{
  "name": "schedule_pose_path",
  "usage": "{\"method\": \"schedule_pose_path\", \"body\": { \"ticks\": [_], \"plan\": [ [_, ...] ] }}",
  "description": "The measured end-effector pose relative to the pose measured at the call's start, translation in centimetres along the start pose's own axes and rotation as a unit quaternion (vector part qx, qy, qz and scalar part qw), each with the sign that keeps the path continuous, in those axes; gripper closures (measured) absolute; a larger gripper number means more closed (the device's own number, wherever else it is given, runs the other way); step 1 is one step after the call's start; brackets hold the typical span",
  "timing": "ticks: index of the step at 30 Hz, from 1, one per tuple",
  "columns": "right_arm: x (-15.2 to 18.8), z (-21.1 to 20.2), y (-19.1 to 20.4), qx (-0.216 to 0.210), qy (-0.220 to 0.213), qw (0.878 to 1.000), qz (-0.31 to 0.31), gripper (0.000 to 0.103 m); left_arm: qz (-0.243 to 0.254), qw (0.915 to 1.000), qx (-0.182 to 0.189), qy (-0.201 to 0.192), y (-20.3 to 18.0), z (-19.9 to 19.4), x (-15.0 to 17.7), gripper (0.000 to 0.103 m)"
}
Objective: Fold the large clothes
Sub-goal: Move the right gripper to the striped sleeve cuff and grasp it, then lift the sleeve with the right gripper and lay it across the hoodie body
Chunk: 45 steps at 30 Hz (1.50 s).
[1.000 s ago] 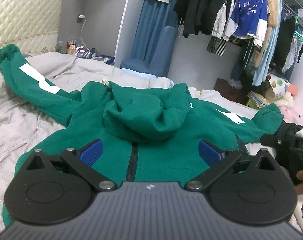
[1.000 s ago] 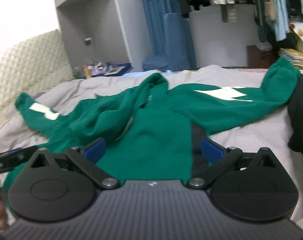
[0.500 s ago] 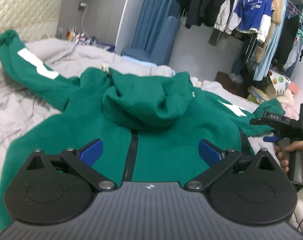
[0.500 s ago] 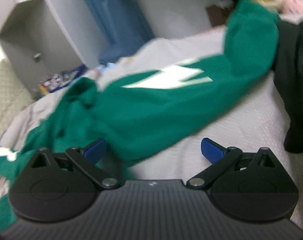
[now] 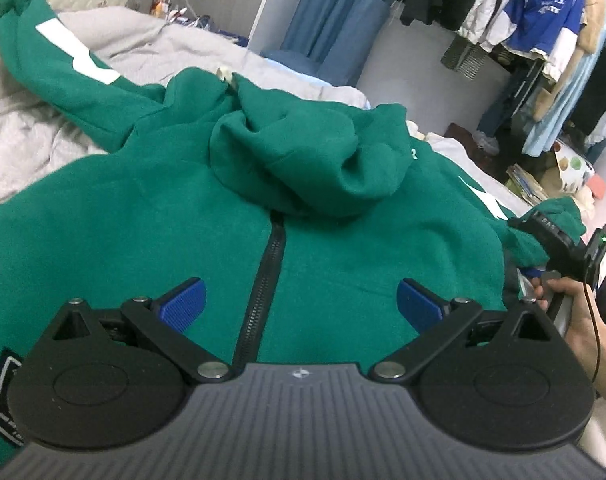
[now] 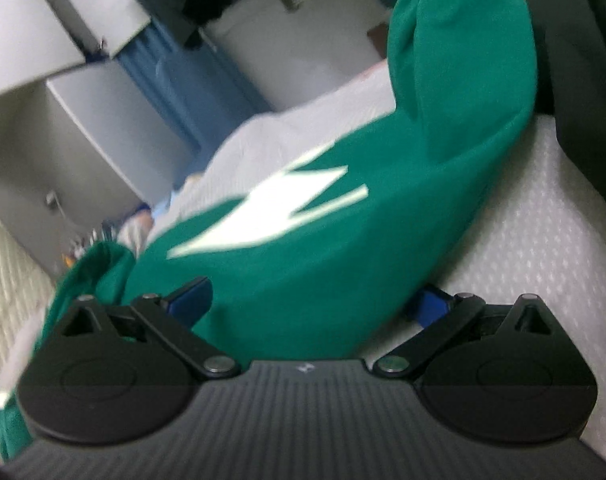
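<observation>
A green zip hoodie lies front up on the bed, hood bunched over the collar, both sleeves spread out. My left gripper hovers open over the chest, its blue pads either side of the black zipper. In the right wrist view the hoodie's right sleeve, with its white mark, fills the space between the pads of my right gripper, which stands open around it. The left wrist view shows that right gripper at the sleeve's edge, held by a hand.
Grey bedsheet surrounds the hoodie. A dark garment lies on the bed right of the sleeve. Beyond the bed hang clothes on a rack, with a blue chair and a bedside shelf with small items.
My right gripper swung right from the hoodie's body and dropped onto the right sleeve, which now sits between its pads. My left gripper moved closer over the chest.
</observation>
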State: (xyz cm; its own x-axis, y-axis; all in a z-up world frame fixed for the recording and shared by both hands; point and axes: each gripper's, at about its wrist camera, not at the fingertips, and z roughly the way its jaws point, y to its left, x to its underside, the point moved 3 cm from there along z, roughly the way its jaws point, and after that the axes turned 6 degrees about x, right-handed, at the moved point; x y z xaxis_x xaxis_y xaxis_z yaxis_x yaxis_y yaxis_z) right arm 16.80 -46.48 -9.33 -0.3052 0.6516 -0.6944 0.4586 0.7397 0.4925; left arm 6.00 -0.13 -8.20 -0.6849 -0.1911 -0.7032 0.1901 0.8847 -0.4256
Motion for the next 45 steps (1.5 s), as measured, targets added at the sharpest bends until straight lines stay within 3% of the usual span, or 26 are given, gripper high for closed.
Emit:
{"method": "schedule_pose_path", "body": {
  "ticks": [6, 12, 13, 15, 17, 19, 24, 30, 37, 45],
  "plan": [
    [-5.3, 1.9, -0.1, 0.015, -0.07, 0.997, 0.008, 0.0, 0.004, 0.9999, -0.014, 0.004, 0.6, 1.0, 0.0, 0.0],
    [-11.0, 3.8, -2.0, 0.068, -0.138, 0.988, 0.013, 0.002, -0.011, 0.9998, -0.019, 0.002, 1.4, 1.9, -0.1, 0.0],
    [-11.7, 4.0, -2.3, 0.076, -0.147, 0.986, 0.016, 0.007, -0.01, 0.9997, -0.023, 0.002, 1.4, 2.2, -0.1, 0.0],
    [-13.2, 4.7, -3.1, 0.106, -0.162, 0.981, 0.015, 0.031, -0.009, 0.9996, -0.027, 0.001, 1.5, 2.7, -0.3, 0.0],
    [-14.4, 5.5, -3.8, 0.152, -0.154, 0.976, 0.001, 0.072, -0.004, 0.9994, -0.034, 0.0, 1.5, 3.2, -0.5, 0.0],
    [-15.2, 5.6, -4.2, 0.168, -0.141, 0.976, 0.007, 0.086, -0.001, 0.9993, -0.037, -0.002, 1.5, 3.5, -0.8, 0.0],
    [-16.0, 3.6, -2.0, 0.14, -0.157, 0.978, -0.014, 0.091, -0.006, 0.9993, -0.038, -0.005, 1.9, 3.4, -1.6, 0.0],
    [-16.0, -2.4, 7.4, 0.043, -0.191, 0.977, -0.087, 0.092, -0.033, 0.9984, -0.038, -0.026, 3.0, 1.5, -2.4, 0.0],
    [-12.7, -11.3, 19.8, -0.059, -0.231, 0.95, -0.204, 0.092, -0.041, 0.9952, -0.036, -0.082, 4.2, -2.9, -3.9, 0.0],
    [-2.9, -19.0, 30.7, -0.177, -0.218, 0.914, -0.292, 0.092, -0.077, 0.9867, -0.039, -0.138, 7.6, -7.5, -5.7, 0.0]
  ]
}}
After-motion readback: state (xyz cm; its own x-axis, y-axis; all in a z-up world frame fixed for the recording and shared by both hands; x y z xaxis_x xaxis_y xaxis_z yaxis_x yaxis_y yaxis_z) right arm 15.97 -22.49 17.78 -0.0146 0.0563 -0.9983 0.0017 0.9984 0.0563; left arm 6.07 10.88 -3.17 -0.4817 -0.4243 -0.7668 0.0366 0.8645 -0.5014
